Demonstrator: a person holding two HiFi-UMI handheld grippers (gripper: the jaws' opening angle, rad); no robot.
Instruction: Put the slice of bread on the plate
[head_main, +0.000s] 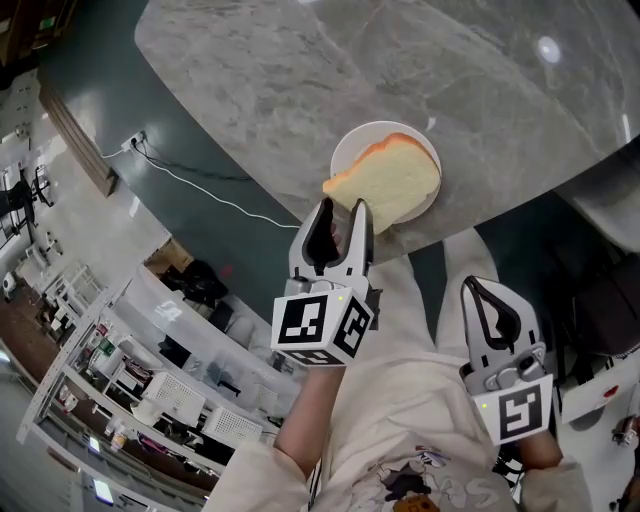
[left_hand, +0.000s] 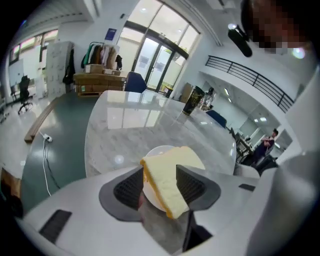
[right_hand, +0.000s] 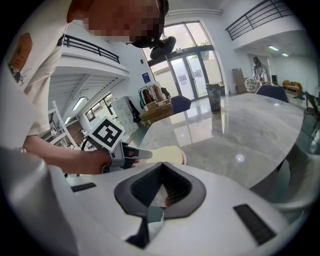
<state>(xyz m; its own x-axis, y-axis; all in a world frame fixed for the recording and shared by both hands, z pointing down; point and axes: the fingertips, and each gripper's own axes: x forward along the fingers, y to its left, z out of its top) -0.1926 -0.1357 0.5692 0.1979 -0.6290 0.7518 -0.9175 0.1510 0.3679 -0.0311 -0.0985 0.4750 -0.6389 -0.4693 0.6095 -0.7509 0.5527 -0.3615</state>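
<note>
— Where's the bread (head_main: 385, 183)?

— Flat on the plate (head_main: 347, 152), close to the near edge of the tabletop (head_main: 300, 80). One corner hangs over the plate's rim.

— And the left gripper (head_main: 341, 207)?

— Released. Its jaws stand apart on either side of that overhanging corner (no squeeze on it that I can see).

— The right gripper (head_main: 488, 298)?

— Clenched on nothing, off the tabletop's edge, above the person's lap.

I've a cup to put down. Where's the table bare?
The table is bare to the left of, to the right of and beyond the plate, a wide sweep of marble. It is crowded only at the near edge, where the bread overhangs the plate between the left gripper's open jaws.
</note>
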